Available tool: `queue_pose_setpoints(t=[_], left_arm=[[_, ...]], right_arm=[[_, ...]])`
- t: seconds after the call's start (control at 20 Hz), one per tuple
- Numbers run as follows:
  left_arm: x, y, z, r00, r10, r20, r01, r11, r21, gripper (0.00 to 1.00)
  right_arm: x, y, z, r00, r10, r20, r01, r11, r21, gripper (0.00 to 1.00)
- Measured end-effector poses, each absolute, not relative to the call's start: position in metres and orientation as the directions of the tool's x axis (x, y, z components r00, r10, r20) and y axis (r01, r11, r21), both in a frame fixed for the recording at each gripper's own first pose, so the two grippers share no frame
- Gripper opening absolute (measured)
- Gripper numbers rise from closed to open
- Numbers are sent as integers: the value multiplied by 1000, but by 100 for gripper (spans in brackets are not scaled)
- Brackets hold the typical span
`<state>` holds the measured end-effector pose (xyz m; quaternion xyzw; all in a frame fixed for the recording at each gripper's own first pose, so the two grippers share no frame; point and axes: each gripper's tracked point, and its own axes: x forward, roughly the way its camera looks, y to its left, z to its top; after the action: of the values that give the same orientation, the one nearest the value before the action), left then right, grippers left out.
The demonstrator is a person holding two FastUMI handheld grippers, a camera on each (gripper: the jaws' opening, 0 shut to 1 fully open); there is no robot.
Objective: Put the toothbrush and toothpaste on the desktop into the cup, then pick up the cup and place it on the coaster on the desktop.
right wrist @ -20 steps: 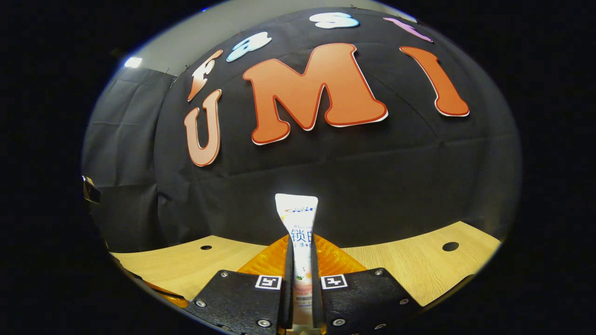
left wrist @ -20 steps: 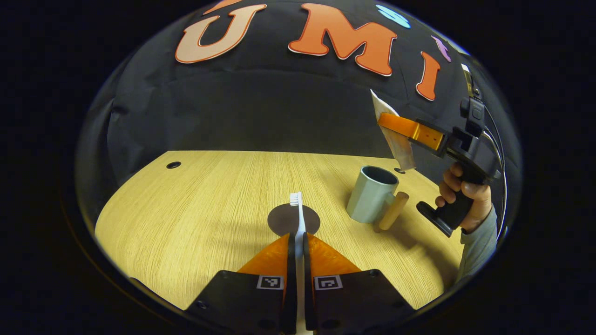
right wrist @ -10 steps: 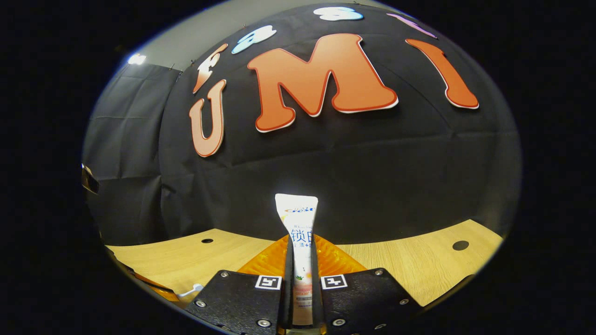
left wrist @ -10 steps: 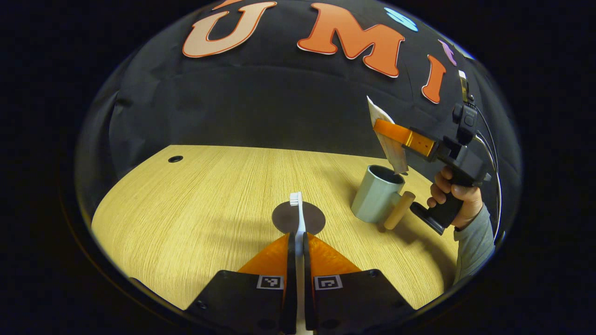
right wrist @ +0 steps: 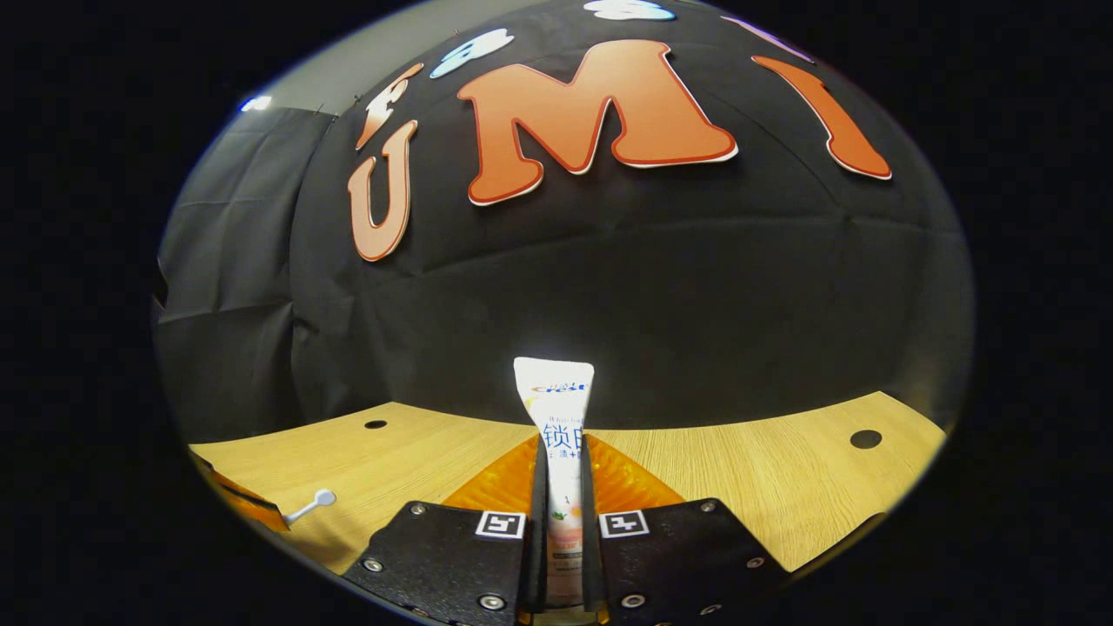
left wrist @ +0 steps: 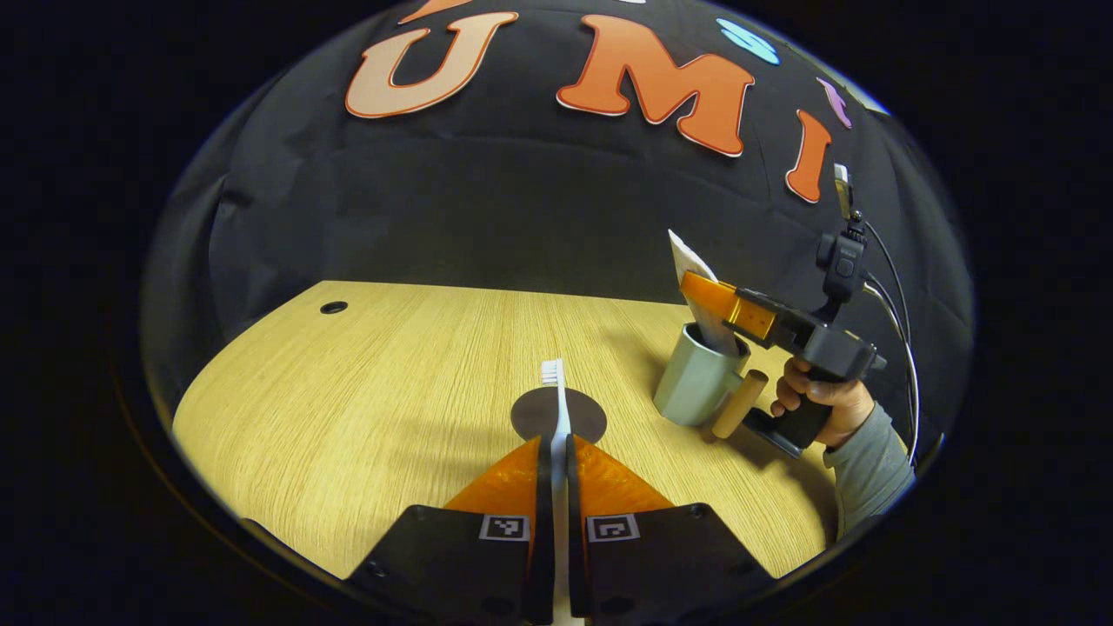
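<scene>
Left gripper view: the left tongs [left wrist: 556,452] are clamping the toothbrush [left wrist: 556,396], its bristle end pointing forward over the dark round coaster [left wrist: 558,415] near the middle of the worktop [left wrist: 365,382]. Toward the right edge, the right tongs [left wrist: 715,297], carried by a hand [left wrist: 822,402], are holding the toothpaste [left wrist: 696,278] with its lower end inside the mouth of the cup [left wrist: 696,382]. The cup is standing upright, its wooden handle [left wrist: 739,404] facing the hand.

Right gripper view: the right tongs [right wrist: 556,487] are gripping the toothpaste [right wrist: 556,417] on both flat faces, the tube's crimped end pointing forward toward the far edge.

Procedure: lower the tube vertically until it is resting in the cup, avoid pushing the rim sideways, then release. Insert the toothbrush afterward.
</scene>
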<state>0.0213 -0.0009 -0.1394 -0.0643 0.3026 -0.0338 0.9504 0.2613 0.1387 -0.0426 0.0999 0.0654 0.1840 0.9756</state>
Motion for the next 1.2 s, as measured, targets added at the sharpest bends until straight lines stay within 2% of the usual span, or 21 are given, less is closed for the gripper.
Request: queue_pose_setpoints(t=[0.45, 0.65, 1.05, 1.2], left_arm=[[36, 0, -118, 840, -113, -531, 48, 990, -134, 10], [45, 3, -114, 848, -110, -518, 44, 990, -137, 10], [68, 5, -92, 874, -110, -474, 36, 986, -162, 10], [79, -3, -81, 885, -125, -447, 54, 984, -170, 10]], right_arm=[[252, 132, -43, 934, 349, -75, -326, 918, 225, 17], [245, 128, -39, 935, 347, -71, -324, 920, 222, 20], [225, 126, -47, 912, 387, -136, -354, 910, 214, 31], [217, 120, -56, 904, 387, -182, -347, 913, 215, 40]])
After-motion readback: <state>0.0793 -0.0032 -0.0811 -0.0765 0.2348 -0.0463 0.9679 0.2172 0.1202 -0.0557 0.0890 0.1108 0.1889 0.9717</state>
